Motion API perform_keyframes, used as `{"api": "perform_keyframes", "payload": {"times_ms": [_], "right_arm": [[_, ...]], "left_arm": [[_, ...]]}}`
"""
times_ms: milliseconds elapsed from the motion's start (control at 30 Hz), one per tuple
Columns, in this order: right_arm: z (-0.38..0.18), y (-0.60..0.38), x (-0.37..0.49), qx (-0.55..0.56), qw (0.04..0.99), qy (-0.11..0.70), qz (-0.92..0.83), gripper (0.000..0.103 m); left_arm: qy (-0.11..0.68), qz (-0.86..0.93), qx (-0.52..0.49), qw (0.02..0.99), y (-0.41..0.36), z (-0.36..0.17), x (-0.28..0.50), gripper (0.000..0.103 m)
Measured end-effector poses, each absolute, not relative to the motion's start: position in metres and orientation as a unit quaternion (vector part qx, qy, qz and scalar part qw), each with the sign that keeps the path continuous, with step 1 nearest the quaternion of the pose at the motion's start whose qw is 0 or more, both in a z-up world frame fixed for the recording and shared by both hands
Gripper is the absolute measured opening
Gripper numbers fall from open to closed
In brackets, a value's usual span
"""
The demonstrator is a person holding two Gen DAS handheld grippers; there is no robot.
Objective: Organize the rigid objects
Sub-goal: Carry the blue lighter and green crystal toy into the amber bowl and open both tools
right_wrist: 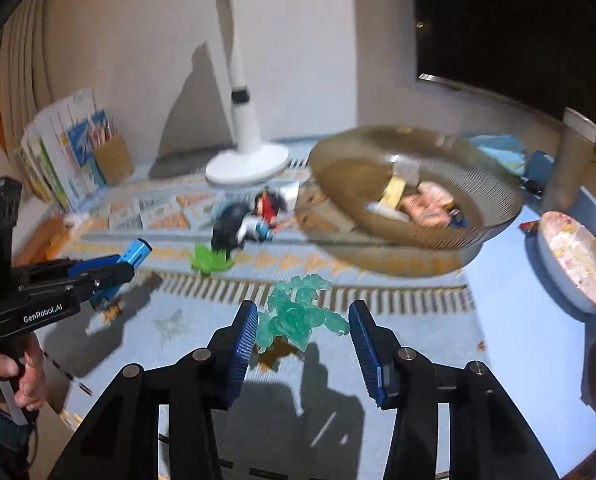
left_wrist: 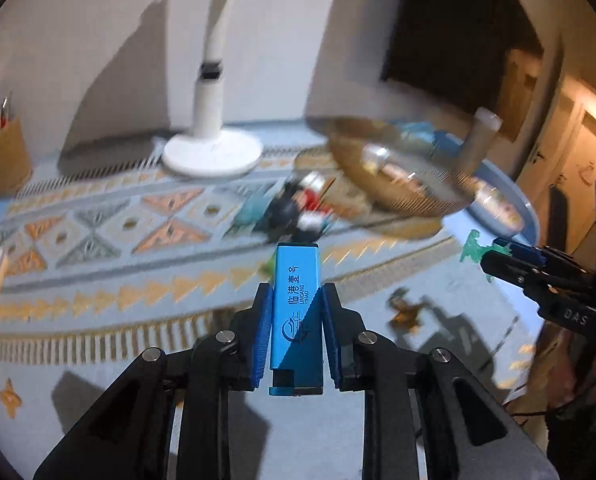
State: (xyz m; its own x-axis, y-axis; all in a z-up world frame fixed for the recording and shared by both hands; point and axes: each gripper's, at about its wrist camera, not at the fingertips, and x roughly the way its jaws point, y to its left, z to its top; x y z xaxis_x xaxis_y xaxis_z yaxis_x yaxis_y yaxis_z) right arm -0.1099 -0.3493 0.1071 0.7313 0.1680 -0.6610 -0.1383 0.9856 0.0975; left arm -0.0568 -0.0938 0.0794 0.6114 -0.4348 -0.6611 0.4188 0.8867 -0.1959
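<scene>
A bright blue rectangular box with printed lettering (left_wrist: 295, 312) is clamped between the blue pads of my left gripper (left_wrist: 298, 286), which is shut on it above the patterned cloth. The right wrist view shows the same left gripper (right_wrist: 125, 268) at the left, with the blue box (right_wrist: 137, 252) sticking out of it. My right gripper (right_wrist: 304, 306) is shut on a translucent green claw-shaped toy piece (right_wrist: 293, 316), lifted off the table with its shadow below. In the left wrist view the right gripper (left_wrist: 494, 252) is at the right edge with the green piece (left_wrist: 472, 246) at its tip.
A brown mesh bowl (right_wrist: 398, 256) holding several items stands ahead on the right. Toy figures (right_wrist: 249, 220) and a green splat-shaped piece (right_wrist: 209, 262) lie before a white lamp base (right_wrist: 247, 164). A round tin (right_wrist: 578, 256), a cardboard tube (right_wrist: 570, 160) and a pen holder (right_wrist: 111, 160) ring the table.
</scene>
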Motion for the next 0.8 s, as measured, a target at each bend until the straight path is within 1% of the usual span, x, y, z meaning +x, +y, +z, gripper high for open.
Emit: {"api": "perform_keyframes", "payload": {"times_ms": [267,433,533,633,800], "right_arm": [[0.175,-0.407,-0.102,0.017,0.959,0.281,-0.011,0.046],[0.194,-0.451,-0.071,0.072,0.958,0.274,-0.044,0.047],[0.191,-0.472,-0.049,0.111,0.95,0.286,-0.052,0.047],[0.175,-0.484,-0.026,0.13,0.936,0.32,-0.063,0.047],[0.15,-0.492,-0.008,0.12,0.927,0.346,-0.082,0.047]], "left_arm": [[0.296,-0.278,0.015,0.914,-0.137,0.158,-0.043,0.021],[0.275,-0.307,0.019,0.911,-0.182,0.188,-0.009,0.021],[0.292,-0.329,0.0,0.898,-0.208,0.188,0.016,0.021],[0.316,-0.331,-0.004,0.889,-0.233,0.17,0.039,0.021],[0.352,-0.329,-0.003,0.876,-0.259,0.133,0.061,0.021]]}}
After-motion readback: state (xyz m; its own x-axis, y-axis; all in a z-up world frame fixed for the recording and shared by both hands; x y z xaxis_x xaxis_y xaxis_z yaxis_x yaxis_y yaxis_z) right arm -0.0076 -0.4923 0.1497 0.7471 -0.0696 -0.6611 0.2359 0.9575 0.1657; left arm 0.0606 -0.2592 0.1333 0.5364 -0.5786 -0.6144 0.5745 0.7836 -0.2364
